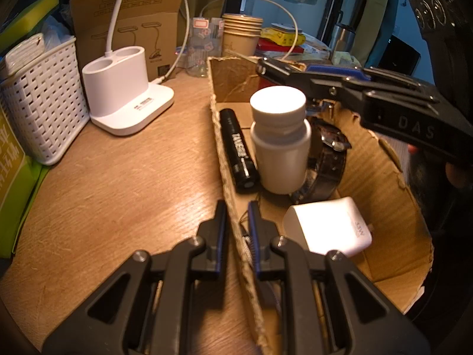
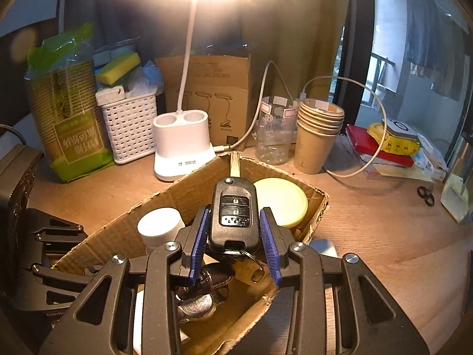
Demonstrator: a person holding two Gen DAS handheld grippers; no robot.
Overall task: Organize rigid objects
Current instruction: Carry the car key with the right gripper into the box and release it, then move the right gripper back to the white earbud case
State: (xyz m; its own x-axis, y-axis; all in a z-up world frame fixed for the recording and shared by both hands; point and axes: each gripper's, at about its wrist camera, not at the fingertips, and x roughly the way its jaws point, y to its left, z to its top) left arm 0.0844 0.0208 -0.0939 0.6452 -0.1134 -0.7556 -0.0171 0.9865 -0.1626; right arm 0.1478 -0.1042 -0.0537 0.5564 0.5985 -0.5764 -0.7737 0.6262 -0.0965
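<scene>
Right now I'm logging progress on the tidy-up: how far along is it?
Mostly done, it seems. Already in the box: flashlight, white bottle, charger, watch and yellow lid. In hand: the right gripper holds the car key above the box, while the left gripper pinches the box wall. Left: release the key inside.

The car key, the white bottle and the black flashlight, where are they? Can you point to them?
car key (image 2: 234, 213): right wrist view, on its button face.
white bottle (image 1: 279, 145): left wrist view, on its body below the cap.
black flashlight (image 1: 237, 148): left wrist view, on the lettered barrel.
</scene>
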